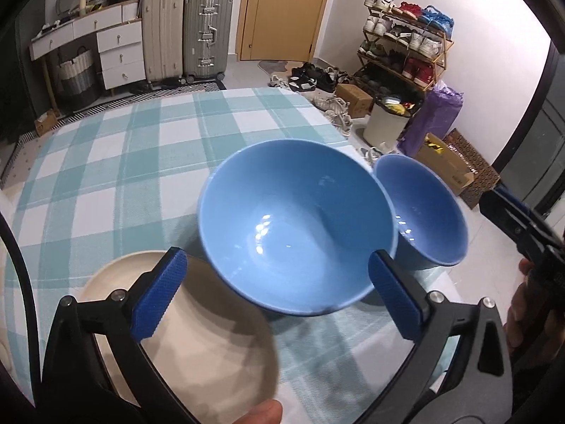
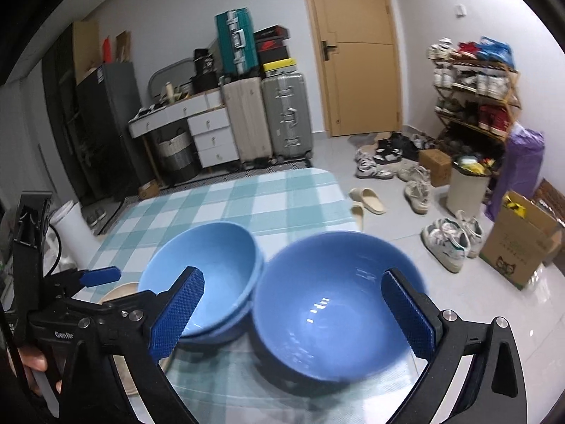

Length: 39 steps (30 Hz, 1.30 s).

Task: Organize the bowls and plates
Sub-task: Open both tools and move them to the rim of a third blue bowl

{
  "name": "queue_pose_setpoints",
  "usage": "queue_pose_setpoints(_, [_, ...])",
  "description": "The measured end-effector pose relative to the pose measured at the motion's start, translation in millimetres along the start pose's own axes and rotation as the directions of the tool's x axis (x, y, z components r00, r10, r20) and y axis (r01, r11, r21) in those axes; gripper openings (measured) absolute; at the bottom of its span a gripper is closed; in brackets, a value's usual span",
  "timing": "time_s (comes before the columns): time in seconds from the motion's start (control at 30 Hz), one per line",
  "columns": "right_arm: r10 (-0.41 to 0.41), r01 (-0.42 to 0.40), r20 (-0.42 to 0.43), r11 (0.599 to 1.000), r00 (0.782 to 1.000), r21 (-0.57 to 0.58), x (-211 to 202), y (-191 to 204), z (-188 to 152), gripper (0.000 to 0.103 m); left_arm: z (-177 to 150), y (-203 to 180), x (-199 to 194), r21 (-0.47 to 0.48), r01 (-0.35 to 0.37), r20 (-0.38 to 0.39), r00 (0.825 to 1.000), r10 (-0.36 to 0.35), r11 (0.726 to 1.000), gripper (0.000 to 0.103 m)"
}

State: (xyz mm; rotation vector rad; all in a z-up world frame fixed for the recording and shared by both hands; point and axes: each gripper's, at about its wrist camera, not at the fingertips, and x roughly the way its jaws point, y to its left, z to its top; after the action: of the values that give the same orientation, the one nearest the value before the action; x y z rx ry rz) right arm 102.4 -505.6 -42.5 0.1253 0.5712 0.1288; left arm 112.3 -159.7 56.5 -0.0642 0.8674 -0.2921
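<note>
The left tongs (image 1: 273,296) stand wide apart, holding nothing, over a blue bowl (image 1: 296,226) and a cream plate (image 1: 212,339) at near left. The right tongs (image 2: 293,312) are likewise apart over a second blue bowl (image 2: 335,304). Left of it is a stack of blue bowls (image 2: 204,268) on the checked table (image 2: 268,198).

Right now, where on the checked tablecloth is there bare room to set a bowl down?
The far half of the teal-and-white checked tablecloth, beyond the glossy blue bowls, lies bare, as does its left side. The near edge is crowded: round cream plate, stacked blue bowls and single blue bowl sit close together, both open grippers hovering there.
</note>
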Motion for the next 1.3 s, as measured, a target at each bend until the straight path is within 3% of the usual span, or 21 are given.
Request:
queue_pose_setpoints(0.27, [-0.023, 0.023, 0.001, 0.998, 1.0, 0.066, -22.3, -44.8, -3.9, 0.102, -1.3, -39.2, -9.2, 0.02, 0.024, 0.011, 1.0, -0.024, 1.0, 0.102])
queue_pose_setpoints(0.43, [-0.047, 0.047, -0.01, 0.998, 0.999, 0.038, -30.5, -59.1, 3.4, 0.102, -1.8, -62.5, -7.9, 0.034, 0.037, 0.007, 0.999, -0.038, 0.999, 0.102])
queue_pose_setpoints(0.97, [-0.022, 0.034, -0.082, 0.99, 0.996, 0.135, -17.8, -113.0, -4.4, 0.102, -14.1, -122.6, 15.8, 0.034, 0.101, -0.042, 0.994, -0.099, 0.994, 0.102])
queue_pose_setpoints(1.2, [0.006, 0.015, -0.108, 0.981, 0.994, 0.192, -7.2, -129.0, -10.7, 0.102, -14.1, -141.1, 21.5, -0.003, 0.206, -0.095, 0.974, -0.205, 0.979, 0.088])
queue_pose_setpoints(1.3, [0.009, 0.014, -0.114, 0.979, 0.993, 0.204, -3.3, -131.8, -13.4, 0.102, -14.6, -146.1, 28.2, -0.022, 0.204, -0.115, 0.972, -0.205, 0.979, 0.08])
